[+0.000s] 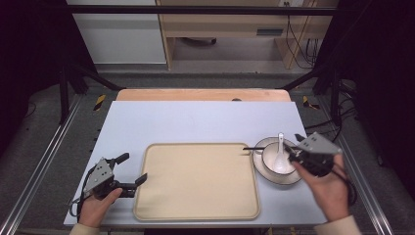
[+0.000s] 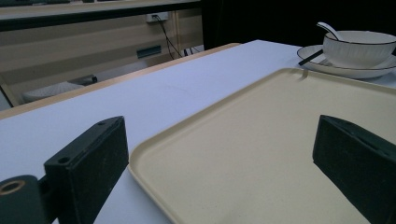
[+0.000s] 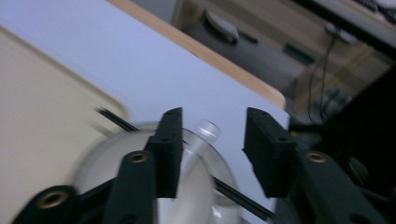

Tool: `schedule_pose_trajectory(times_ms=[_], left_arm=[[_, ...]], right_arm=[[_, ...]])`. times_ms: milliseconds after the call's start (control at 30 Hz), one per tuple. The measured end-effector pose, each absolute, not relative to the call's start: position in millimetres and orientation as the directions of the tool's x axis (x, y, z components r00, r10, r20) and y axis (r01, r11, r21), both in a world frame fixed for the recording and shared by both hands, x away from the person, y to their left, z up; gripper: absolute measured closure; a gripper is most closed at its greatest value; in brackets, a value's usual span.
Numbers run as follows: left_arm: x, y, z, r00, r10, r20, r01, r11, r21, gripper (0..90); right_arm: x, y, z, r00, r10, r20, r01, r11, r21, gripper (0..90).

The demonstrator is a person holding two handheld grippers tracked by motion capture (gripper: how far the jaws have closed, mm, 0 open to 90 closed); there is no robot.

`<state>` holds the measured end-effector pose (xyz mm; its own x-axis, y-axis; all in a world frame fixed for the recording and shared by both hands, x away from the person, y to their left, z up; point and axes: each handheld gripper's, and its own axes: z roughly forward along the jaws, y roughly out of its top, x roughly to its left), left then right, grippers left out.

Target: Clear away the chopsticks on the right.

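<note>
Beige tray [image 1: 196, 182] lies on the table [image 1: 195, 120], its near corner between the wide-open, empty jaws of the left gripper [image 1: 128, 172]. White bowl [image 1: 278, 158] with a spoon [image 1: 280, 149] sits on a saucer [image 1: 292, 177] just below the right gripper [image 1: 296, 145], whose jaws stand apart, the spoon's handle showing between them, unheld; black chopsticks [image 1: 252, 147] cross the saucer.

Before me the desk [image 1: 195, 122] carries a beige tray [image 1: 197, 181]. To its right, a white bowl [image 1: 278, 159] sits on a saucer [image 1: 274, 175], spoon [image 1: 280, 149] inside, black chopsticks [image 1: 253, 148] across the saucer's rim.
</note>
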<state>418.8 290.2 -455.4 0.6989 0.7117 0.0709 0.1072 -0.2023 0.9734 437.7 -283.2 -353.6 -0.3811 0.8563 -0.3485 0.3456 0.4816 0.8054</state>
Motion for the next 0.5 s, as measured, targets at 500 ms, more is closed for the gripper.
schedule_pose_trajectory(times_ms=[500], left_arm=[[419,286,-458,0.706,0.705,0.075,0.118,-0.221,0.968,4.1]], right_arm=[[546,-360,-439,-0.326,0.933,-0.156,0.682,0.346,0.644,87.4]])
